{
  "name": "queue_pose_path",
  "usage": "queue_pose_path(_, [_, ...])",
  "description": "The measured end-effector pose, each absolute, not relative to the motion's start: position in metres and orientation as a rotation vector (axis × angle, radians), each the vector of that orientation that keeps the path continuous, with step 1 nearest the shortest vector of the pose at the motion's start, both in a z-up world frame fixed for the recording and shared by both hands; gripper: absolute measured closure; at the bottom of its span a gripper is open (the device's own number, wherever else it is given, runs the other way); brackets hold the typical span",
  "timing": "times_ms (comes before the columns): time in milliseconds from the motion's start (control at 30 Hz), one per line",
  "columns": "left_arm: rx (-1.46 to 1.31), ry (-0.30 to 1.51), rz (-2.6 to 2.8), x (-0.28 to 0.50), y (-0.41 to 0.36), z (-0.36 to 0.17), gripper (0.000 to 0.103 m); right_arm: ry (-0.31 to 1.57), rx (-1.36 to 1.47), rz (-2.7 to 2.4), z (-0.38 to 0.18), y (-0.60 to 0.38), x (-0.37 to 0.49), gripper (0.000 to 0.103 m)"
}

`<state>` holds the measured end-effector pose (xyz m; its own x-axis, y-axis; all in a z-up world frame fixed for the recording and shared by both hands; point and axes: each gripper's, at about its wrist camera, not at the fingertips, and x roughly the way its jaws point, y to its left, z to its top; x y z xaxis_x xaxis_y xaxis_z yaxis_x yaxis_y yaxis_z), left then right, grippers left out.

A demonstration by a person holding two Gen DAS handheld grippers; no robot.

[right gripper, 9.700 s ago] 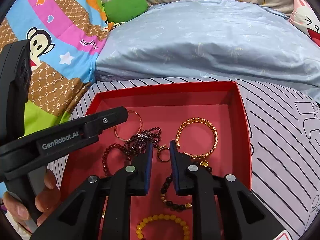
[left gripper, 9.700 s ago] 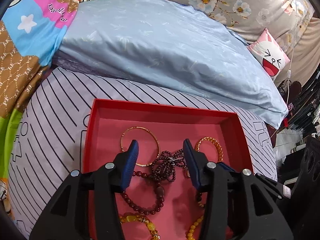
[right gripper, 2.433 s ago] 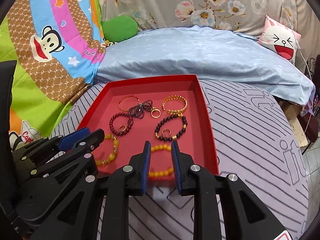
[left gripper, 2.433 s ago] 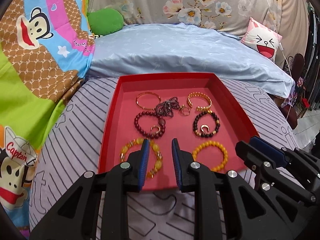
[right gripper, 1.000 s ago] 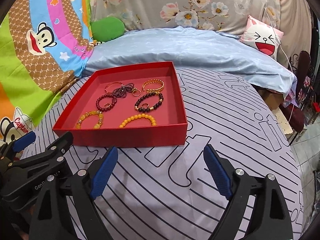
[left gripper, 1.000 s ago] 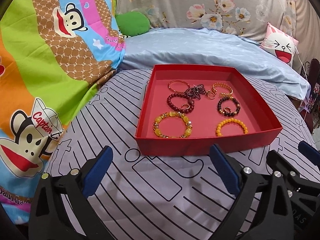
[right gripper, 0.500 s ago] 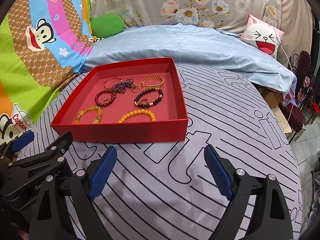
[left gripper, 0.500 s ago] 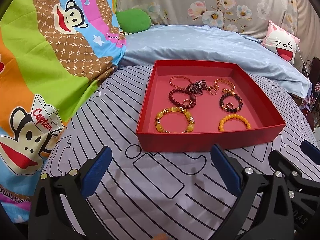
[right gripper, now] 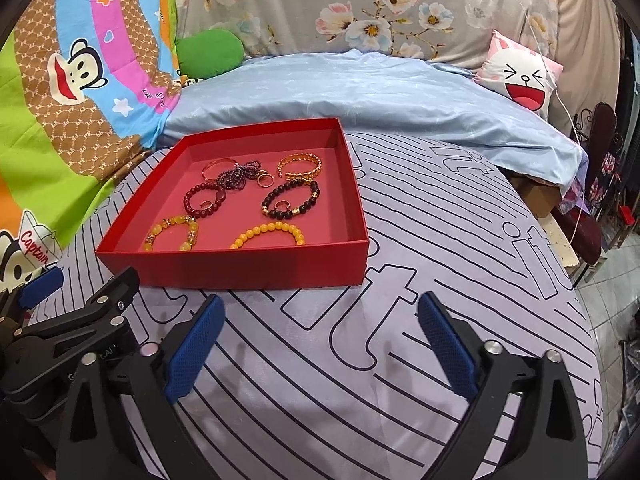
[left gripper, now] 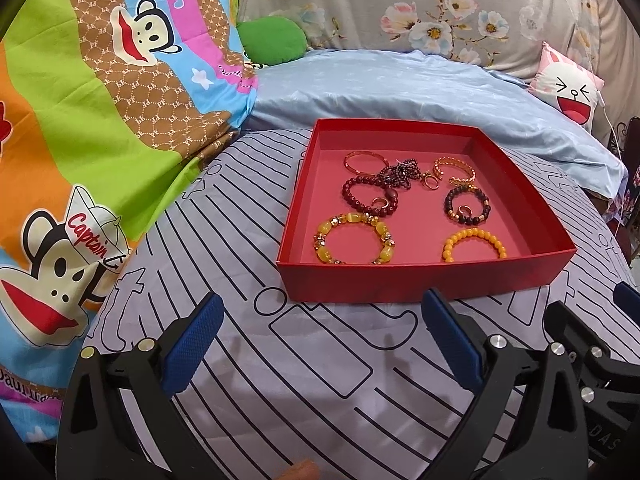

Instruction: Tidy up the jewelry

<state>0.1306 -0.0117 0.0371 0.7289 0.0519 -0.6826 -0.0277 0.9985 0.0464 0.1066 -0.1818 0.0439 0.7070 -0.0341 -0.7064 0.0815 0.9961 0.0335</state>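
A red tray [left gripper: 420, 280] [right gripper: 256, 268] sits on the striped bedspread and holds several bracelets and rings. Inside are a yellow chunky bead bracelet [left gripper: 352, 240], an orange bead bracelet [left gripper: 474, 242] [right gripper: 266, 234], a dark red bead bracelet [left gripper: 370, 196], a dark bead bracelet [left gripper: 466, 204] [right gripper: 290, 198], gold bangles [left gripper: 454, 170] and a tangled dark bead string [left gripper: 402, 172]. My left gripper [left gripper: 320, 340] is wide open and empty, in front of the tray. My right gripper [right gripper: 320, 336] is wide open and empty, also short of the tray.
A pale blue quilt [left gripper: 400, 92] lies behind the tray. A colourful monkey-print blanket [left gripper: 100, 120] lies at the left. A green cushion [left gripper: 274, 38] and a white face cushion [right gripper: 520, 76] rest at the back. The bed edge drops off at the right [right gripper: 580, 280].
Both grippers have drawn back from the tray and opened wide from nearly shut. In the last half second they barely moved. The jewelry lies sorted in the tray.
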Motion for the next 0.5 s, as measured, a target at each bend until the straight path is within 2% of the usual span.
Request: queue_pose_path(500, [0.032, 0.76, 0.05, 0.1319, -0.0094, 0.035, 0.007, 0.798, 0.074, -0.062, 0.0407, -0.1803, 0.1073, 0.007])
